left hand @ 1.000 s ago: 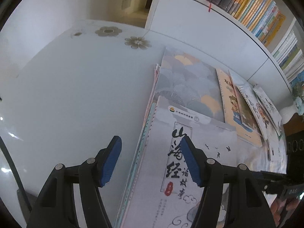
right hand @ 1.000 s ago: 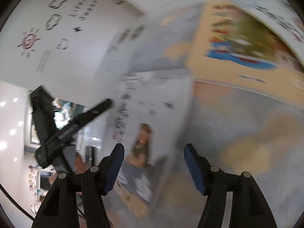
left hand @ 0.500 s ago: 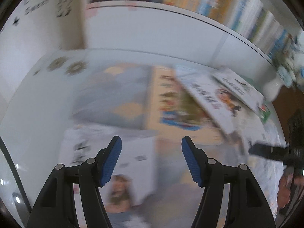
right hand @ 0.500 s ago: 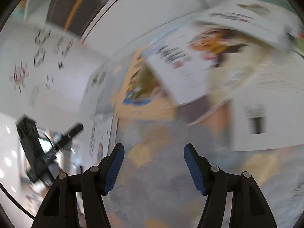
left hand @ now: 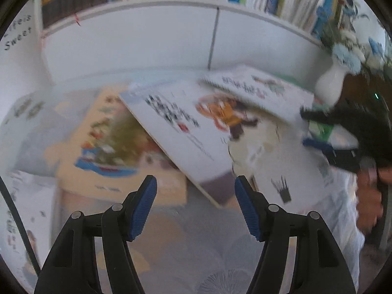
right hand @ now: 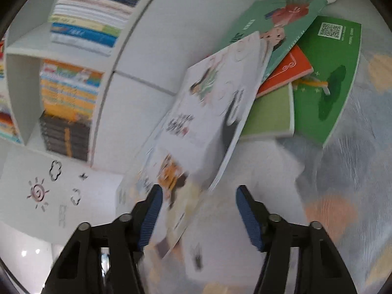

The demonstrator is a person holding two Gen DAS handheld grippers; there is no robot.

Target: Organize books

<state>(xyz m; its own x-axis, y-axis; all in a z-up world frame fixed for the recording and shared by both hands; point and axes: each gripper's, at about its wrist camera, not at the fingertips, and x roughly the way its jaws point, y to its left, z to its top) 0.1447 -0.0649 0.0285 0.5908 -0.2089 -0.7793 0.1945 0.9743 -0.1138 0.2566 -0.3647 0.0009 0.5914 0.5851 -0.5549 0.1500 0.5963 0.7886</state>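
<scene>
Left wrist view: left gripper point(left hand: 196, 205) is seen with jaws apart, nothing gripped.
Right gripper point(right hand: 197, 214): jaws closing, nothing pressed between the blue pads.
Books: white illustrated book point(left hand: 193, 132) lies tilted over yellow picture book point(left hand: 110, 144).
Behind white illustrated book: white bookshelf point(left hand: 147, 39), green books point(right hand: 328, 83).

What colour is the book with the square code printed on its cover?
Bright green book, with a darker green shape on it; the right wrist view shows it best.

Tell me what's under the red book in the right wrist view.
The red book lies over a light green book and a dark green book's edge. Its upper end is covered by a teal-green book.
</scene>
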